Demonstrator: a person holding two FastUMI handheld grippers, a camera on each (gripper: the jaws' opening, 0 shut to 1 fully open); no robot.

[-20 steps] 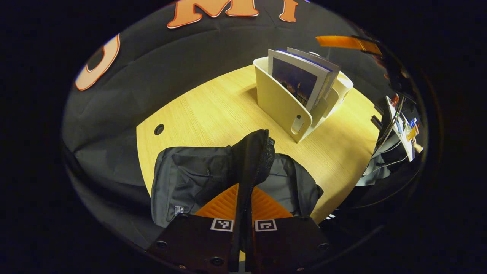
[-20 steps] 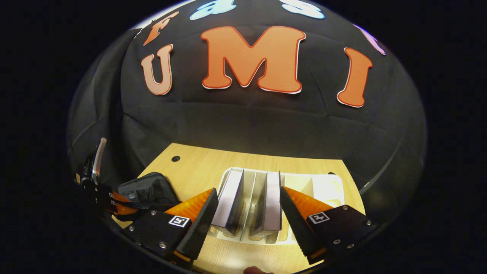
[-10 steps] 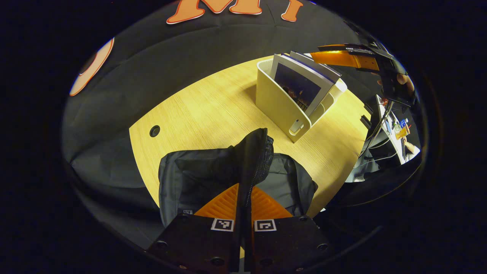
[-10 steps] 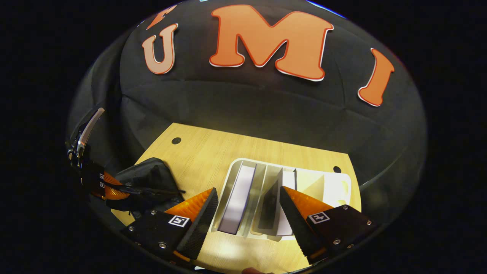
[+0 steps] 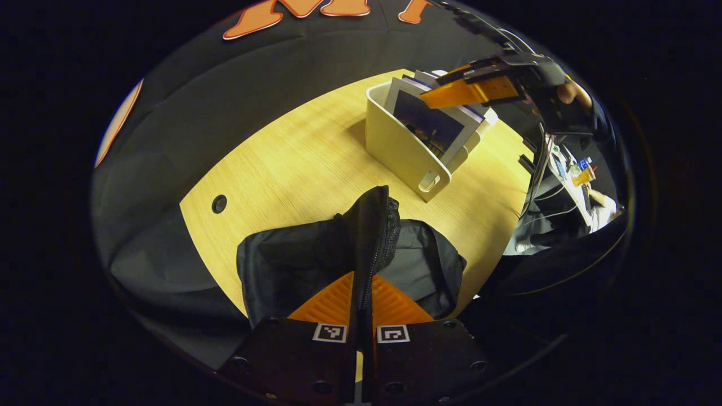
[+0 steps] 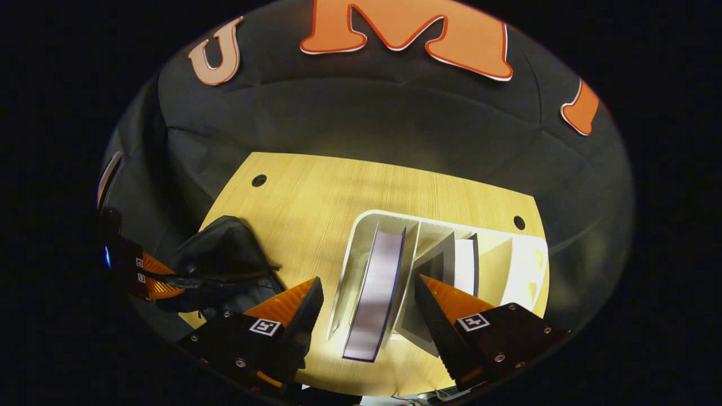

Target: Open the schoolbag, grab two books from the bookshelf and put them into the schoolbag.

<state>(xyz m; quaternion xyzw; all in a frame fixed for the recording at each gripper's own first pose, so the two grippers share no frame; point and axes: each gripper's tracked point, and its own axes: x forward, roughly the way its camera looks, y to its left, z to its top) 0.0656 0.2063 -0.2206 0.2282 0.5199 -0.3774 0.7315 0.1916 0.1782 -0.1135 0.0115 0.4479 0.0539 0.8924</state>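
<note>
The dark grey schoolbag (image 5: 293, 265) lies at the table's near edge. My left gripper (image 5: 362, 282) is shut on its raised zipper flap (image 5: 372, 225), which stands up between the fingers. The white bookshelf (image 5: 397, 149) holds two upright books, and my right gripper (image 5: 431, 93) hovers over their tops. In the right gripper view, my right gripper (image 6: 368, 281) is open above the bookshelf (image 6: 524, 265), its fingers on either side of the left book (image 6: 377, 290). The second book (image 6: 465, 256) stands one slot to the right. The bag (image 6: 225, 259) and left gripper (image 6: 169, 282) sit at the left.
The wooden table (image 5: 293, 163) has a cable hole (image 5: 219, 203) to the left of the bag and another (image 6: 519, 223) behind the bookshelf. Black cloth hangs close behind the table. A cluttered desk with cables (image 5: 564, 175) lies beyond the table's right edge.
My right gripper has come down and forward over the bookshelf, so the left book now lies between its open fingers. My left gripper still holds the flap up, shifted slightly.
</note>
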